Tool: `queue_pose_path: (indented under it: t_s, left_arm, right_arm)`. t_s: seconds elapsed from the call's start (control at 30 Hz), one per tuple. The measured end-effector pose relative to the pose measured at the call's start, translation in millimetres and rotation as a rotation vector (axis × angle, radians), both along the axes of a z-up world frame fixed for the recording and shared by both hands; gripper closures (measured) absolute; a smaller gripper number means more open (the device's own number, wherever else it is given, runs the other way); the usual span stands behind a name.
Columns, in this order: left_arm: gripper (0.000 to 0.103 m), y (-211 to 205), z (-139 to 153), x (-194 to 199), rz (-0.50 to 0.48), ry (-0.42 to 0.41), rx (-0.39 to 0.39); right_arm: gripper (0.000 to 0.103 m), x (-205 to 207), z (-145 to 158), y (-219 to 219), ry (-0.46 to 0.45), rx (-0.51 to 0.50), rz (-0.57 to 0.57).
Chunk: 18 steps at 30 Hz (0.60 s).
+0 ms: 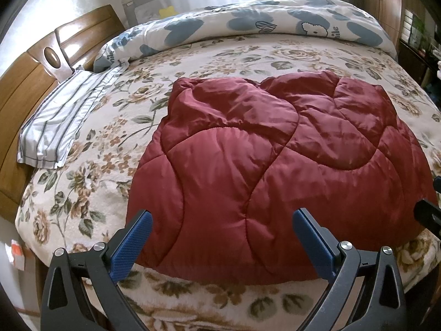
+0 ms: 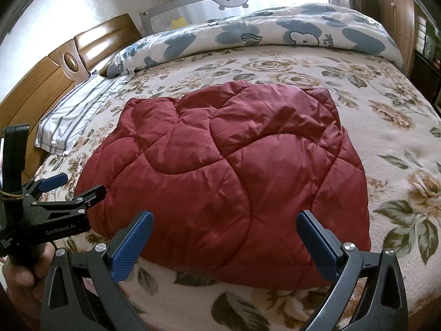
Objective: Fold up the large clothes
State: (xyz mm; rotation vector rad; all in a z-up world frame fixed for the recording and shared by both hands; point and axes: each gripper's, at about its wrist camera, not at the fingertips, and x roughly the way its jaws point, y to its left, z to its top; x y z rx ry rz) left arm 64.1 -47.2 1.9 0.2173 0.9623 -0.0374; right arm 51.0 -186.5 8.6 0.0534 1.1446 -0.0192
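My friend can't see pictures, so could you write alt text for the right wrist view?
A puffy dark red quilted coat lies folded on a flowered bedspread. The right tool hovers open at its near edge, with the left tool open at far left.

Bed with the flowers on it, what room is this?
Most likely a bedroom. The flowered bed cover lies in front of a wooden headboard, with a striped pillow and a rolled duvet at the far side. A red quilted garment lies on top.
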Motion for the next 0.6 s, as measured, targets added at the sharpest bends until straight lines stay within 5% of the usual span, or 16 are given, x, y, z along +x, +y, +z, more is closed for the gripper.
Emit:
queue_pose_path:
  t_s: [0.6]
  left_arm:
    - [0.002,1,-4,14,0.004,0.01,-0.018]
  right_arm:
    - [0.0,8,-3,-10,0.009,-0.002,-0.018]
